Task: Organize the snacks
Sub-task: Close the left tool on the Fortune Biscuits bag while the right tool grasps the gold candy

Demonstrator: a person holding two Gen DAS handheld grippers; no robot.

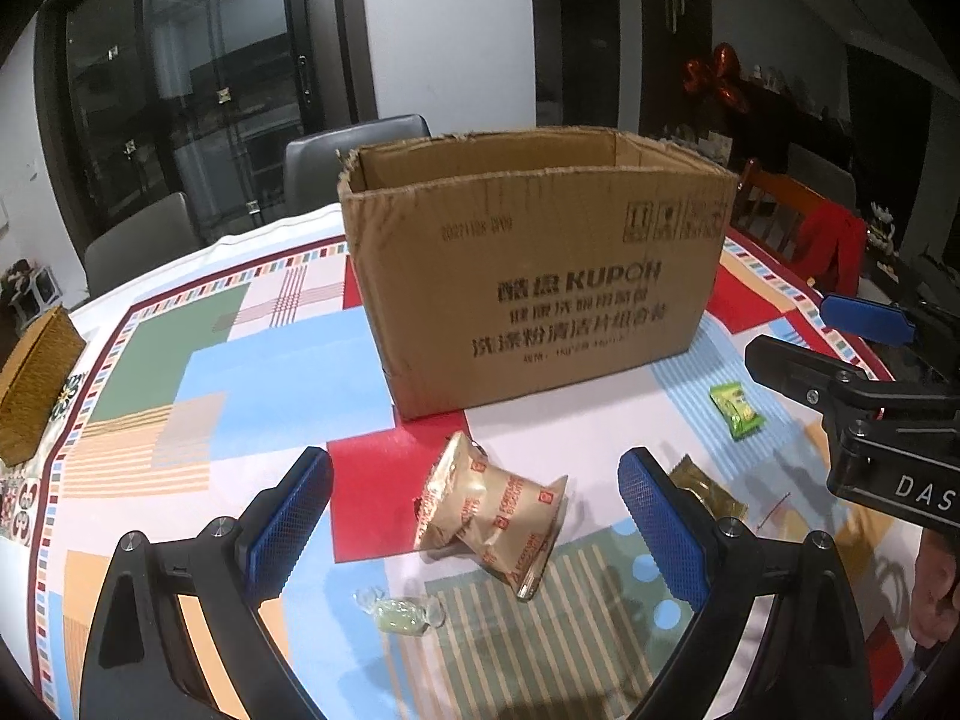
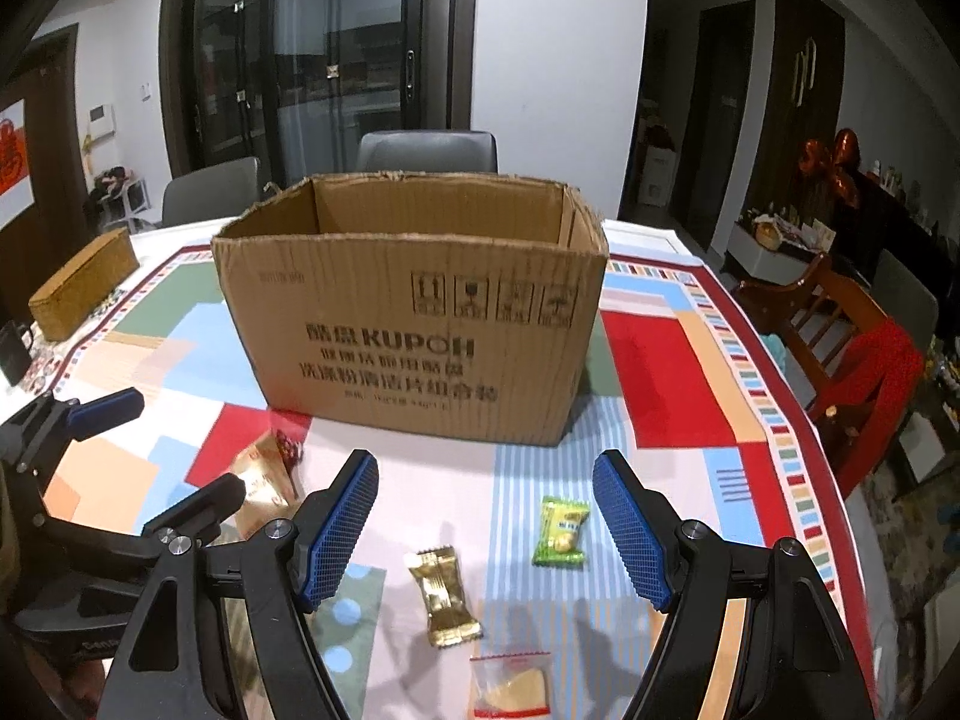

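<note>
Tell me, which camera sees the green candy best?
The right wrist view. There the green candy lies whole and close on the table, just ahead of the open jaws. In the left wrist view it is smaller, off to the right side.

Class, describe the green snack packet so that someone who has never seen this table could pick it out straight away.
Find the open cardboard box on the patterned tablecloth. In front of its right end, on blue stripes, lies the green packet. It is the only green wrapper; the gold packet beside it is longer.
</note>
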